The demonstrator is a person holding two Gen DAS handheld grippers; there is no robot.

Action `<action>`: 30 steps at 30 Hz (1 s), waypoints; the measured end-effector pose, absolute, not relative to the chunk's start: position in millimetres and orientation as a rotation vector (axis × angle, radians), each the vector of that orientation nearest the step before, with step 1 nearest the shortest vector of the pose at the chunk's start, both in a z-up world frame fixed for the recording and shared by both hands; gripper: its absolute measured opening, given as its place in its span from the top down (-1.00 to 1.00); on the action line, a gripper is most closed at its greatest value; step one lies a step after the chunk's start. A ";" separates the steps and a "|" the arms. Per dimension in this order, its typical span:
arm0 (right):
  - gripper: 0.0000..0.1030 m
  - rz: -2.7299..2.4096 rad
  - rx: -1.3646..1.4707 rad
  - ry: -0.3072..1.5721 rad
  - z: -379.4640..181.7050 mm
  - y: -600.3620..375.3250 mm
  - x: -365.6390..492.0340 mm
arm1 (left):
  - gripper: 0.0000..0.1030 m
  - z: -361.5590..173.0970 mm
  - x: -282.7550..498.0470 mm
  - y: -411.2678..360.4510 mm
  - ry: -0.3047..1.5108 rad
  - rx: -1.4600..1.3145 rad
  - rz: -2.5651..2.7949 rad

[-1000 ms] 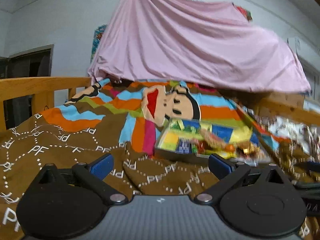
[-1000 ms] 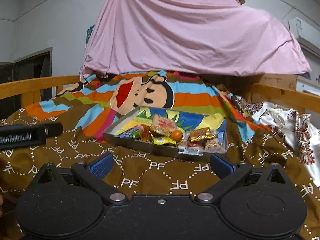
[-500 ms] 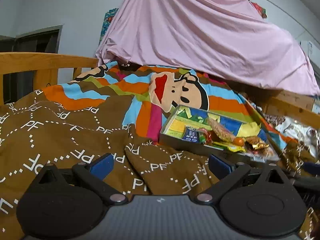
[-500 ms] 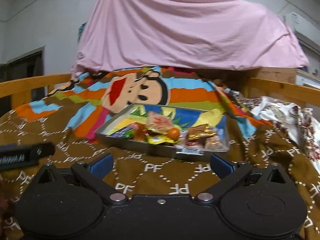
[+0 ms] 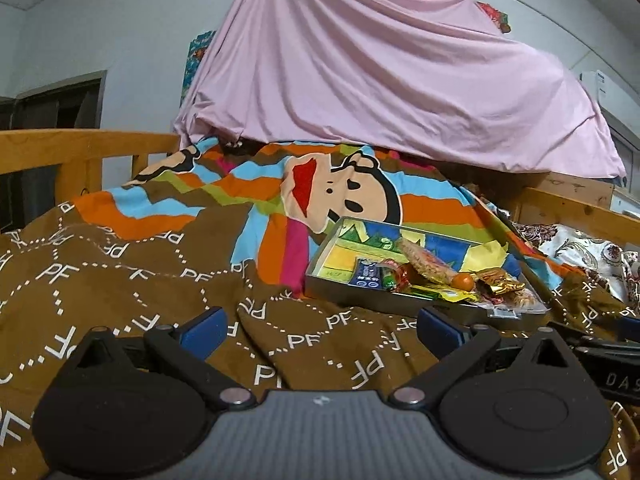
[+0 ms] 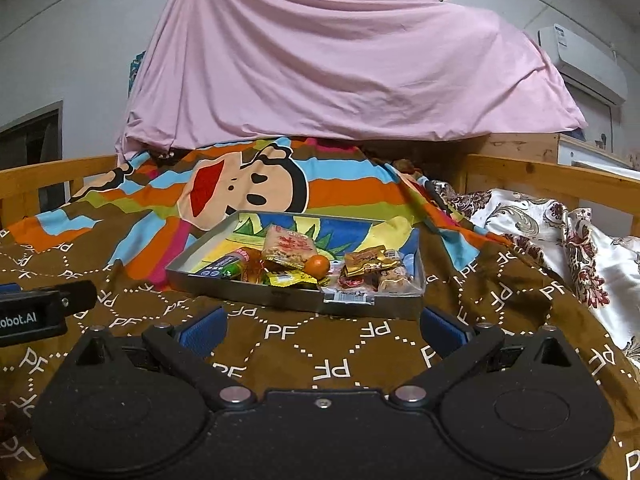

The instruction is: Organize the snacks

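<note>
Nearest the lens, the right gripper (image 6: 320,326) hangs low over the brown bedspread printed with white "PF" letters (image 6: 360,344), its blue-padded fingers (image 6: 202,330) spread wide with nothing between them. The left gripper (image 5: 320,330) stands the same way, jaws wide apart and empty, over the same cloth. Its black body also shows at the left edge of the right wrist view, level with the right one.

Just beyond the fingertips sits the shallow grey metal tray with a bright printed lining (image 6: 224,280). The snacks lie in a loose heap along its near side: a blue packet (image 6: 214,271), a pale square cracker pack with red print (image 6: 289,247) propped on the pile, a small round orange fruit or sweet (image 6: 317,265), yellow wrappers (image 6: 288,279), gold foil pieces (image 6: 366,258) and a clear bag of brown bits (image 6: 394,282).

Over the last second the left wrist view has swung and drawn in, so the tray now sits sharper and larger at its right; the right wrist view has steadied with the tray centred. The snacks keep the same places. I judge both grippers are being lined up on the tray, though whether the heap awaits sorting or has been gathered there, the scene cannot settle.

Farther off lie the striped cartoon-monkey blanket (image 6: 248,184), the wooden bed rail (image 6: 540,172) and a draped pink sheet (image 6: 340,60).
</note>
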State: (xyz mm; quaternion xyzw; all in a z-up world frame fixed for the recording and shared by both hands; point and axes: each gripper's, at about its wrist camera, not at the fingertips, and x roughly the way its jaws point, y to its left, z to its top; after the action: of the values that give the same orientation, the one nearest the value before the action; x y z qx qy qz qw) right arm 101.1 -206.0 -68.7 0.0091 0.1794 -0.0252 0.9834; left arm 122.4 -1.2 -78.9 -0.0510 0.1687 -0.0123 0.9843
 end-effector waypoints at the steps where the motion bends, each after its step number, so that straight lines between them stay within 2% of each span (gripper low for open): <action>1: -0.99 -0.052 0.020 0.362 -68.2 -206.7 101.5 | -0.99 -78.8 122.2 -2.3 0.338 -0.098 -0.026; 30: -0.99 -0.088 0.030 0.359 -68.3 -207.4 101.5 | -0.99 -82.5 121.2 -4.2 0.353 -0.072 -0.027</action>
State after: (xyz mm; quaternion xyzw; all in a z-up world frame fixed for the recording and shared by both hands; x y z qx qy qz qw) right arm 101.5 -207.4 -68.3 0.0147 0.1783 -0.0439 0.9829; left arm 121.2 -4.2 -82.5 -0.0360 0.1756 -0.0133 0.9837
